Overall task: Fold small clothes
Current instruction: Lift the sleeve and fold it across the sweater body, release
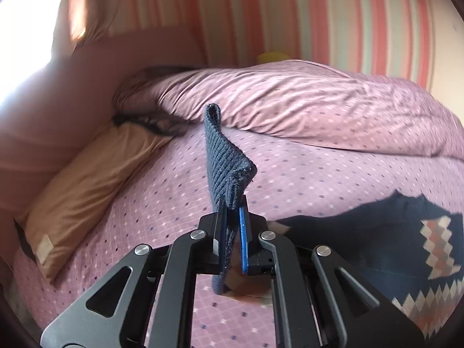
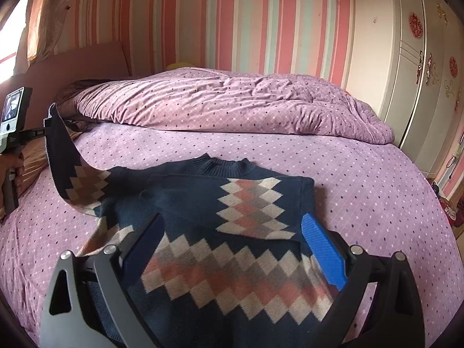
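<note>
A purple dotted bed (image 2: 348,174) is filling both views, with a rumpled duvet (image 2: 232,101) across the upper middle and a tan pillow (image 1: 87,188) at the left. The navy argyle sweater (image 2: 232,246) is lying flat at lower centre, one sleeve already folded over its chest. The left gripper (image 1: 232,206) is clamping the other sleeve's cuff (image 1: 223,156), lifting it at the left edge, so that fold seems unfinished. The right gripper (image 2: 232,249) is hovering with its jaws spread wide, empty.
</note>
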